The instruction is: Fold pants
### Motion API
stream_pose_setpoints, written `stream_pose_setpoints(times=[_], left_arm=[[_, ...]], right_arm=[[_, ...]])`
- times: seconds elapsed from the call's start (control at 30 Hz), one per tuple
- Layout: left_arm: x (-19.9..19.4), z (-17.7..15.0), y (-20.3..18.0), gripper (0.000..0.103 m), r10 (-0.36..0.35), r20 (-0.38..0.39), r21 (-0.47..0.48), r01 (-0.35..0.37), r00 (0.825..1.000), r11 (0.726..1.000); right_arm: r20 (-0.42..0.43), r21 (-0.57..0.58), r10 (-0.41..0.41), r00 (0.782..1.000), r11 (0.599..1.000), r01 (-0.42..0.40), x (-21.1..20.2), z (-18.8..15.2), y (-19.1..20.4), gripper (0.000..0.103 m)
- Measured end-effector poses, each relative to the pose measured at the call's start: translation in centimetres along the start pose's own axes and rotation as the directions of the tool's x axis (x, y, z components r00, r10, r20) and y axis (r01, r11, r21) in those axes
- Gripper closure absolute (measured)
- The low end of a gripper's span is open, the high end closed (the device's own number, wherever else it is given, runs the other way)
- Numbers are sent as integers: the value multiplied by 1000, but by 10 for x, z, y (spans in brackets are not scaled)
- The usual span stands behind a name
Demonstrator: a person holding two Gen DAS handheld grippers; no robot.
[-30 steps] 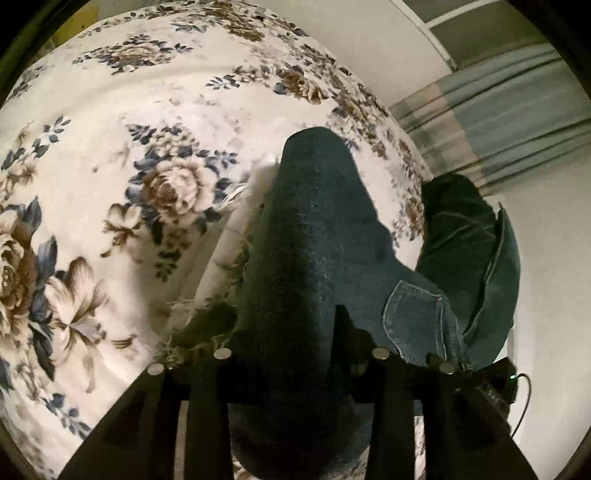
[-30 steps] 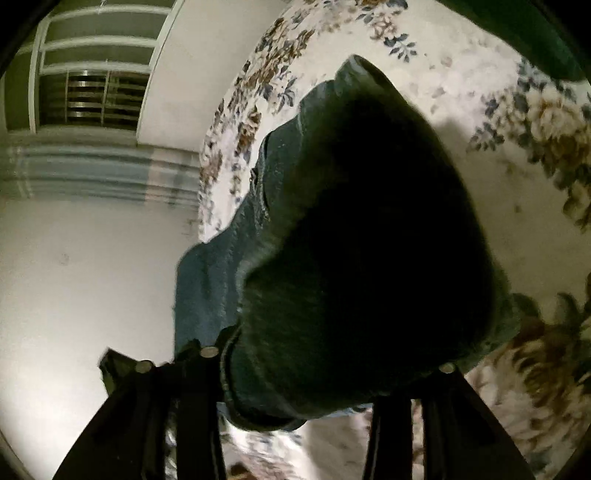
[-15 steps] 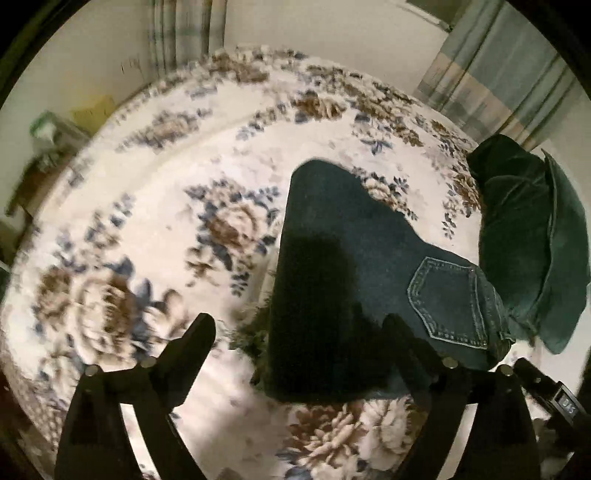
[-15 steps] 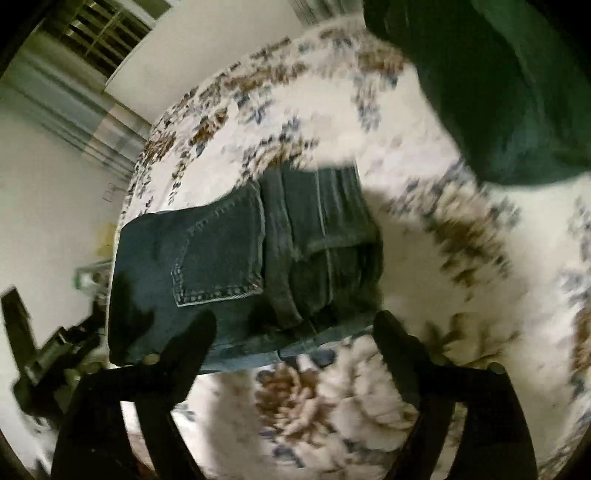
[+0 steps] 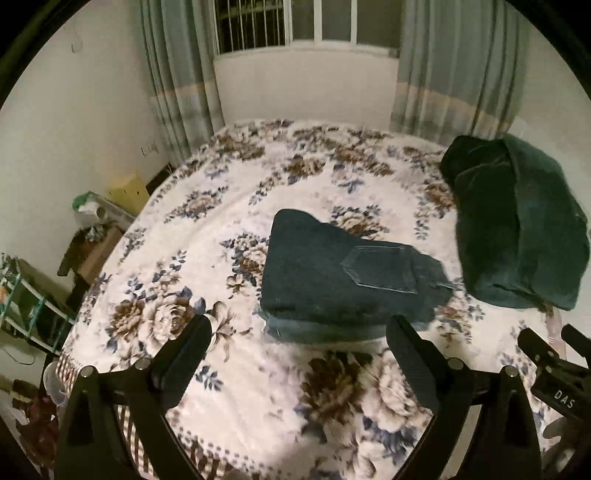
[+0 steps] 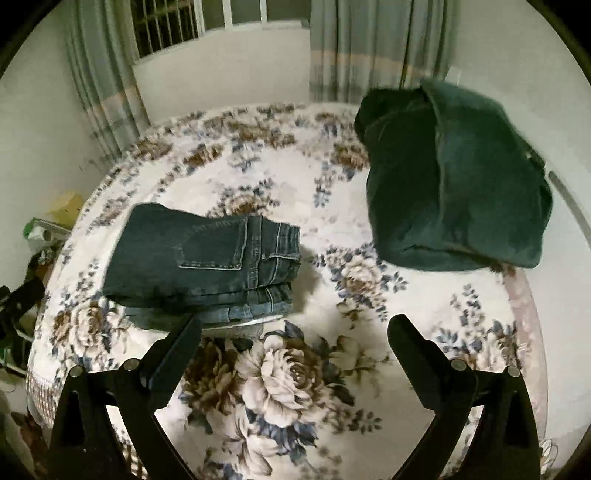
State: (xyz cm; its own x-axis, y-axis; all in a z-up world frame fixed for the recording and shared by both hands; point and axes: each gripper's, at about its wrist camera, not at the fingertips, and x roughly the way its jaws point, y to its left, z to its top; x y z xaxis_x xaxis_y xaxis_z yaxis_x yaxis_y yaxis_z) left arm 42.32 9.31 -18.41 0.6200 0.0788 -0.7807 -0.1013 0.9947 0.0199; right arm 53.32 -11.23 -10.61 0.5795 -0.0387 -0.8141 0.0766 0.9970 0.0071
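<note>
Folded jeans (image 6: 207, 258) are seen lying on a floral bedspread (image 6: 295, 376), with nothing held.

The right claw (image 6: 294, 336) is held above the bed, its jaws opening, with nothing between them. A back pocket faces up on the jeans. A dark green bundle of cloth (image 6: 454, 184) is laid well apart, to the right. Curtains (image 6: 354, 48) and a barred window (image 6: 166, 26) are seen behind.

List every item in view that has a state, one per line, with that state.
jeans: folded into a compact stack, lying flat on the bed, back pocket up, released.
green garment: bundled in a loose heap, apart from the jeans.
left gripper: open, empty.
right gripper: jaws opening, nothing between them.
curtains: drawn apart.
</note>
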Motion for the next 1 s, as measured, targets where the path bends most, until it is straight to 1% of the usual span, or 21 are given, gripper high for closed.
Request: stream_pose_setpoints(times=[0.1,0.17,0.2,0.33,0.4,0.5,0.57,0.67,0.77,0.9,1.0], left_arm=[[-44,-14,-7,6,5,34,1,-5,999,1000],[-76,-25,-12,6,9,62,10,-10,998,1000],[-90,-29,-15,6,10,75,12,-11,997,1000],[-151,-48,-20,6,20,129,11,-22,991,1000],[-172,-54,-21,6,25,148,5,-26,989,1000],[-205,-65,-24,6,26,173,2,-26,985,1000],[-227,-76,-25,6,16,186,1,-16,982,1000],[-249,-86,-24,6,8,200,1,-8,980,1000],[-268,-95,-22,6,10,221,12,-13,975,1000],[-285,-102,-20,6,1,228,11,-4,974,1000],[-294,-106,-17,6,0,234,17,-4,972,1000]], right_arm=[[50,-11,23,998,1000,-22,-60,-15,-16,1],[82,-24,30,996,999,-28,-92,-22,-21,1],[101,-30,44,994,999,-41,-116,-30,-25,1],[159,-57,82,984,996,-74,-187,-51,-35,1],[182,-70,104,978,993,-93,-223,-63,-41,1],[219,-75,115,969,992,-100,-270,-79,-51,1],[233,-72,121,965,992,-107,-293,-87,-55,1],[256,-76,128,958,991,-112,-333,-101,-60,1],[272,-76,129,954,991,-112,-363,-112,-60,1],[292,-68,125,948,992,-110,-394,-121,-60,1],[305,-73,121,945,992,-103,-408,-127,-60,1]])
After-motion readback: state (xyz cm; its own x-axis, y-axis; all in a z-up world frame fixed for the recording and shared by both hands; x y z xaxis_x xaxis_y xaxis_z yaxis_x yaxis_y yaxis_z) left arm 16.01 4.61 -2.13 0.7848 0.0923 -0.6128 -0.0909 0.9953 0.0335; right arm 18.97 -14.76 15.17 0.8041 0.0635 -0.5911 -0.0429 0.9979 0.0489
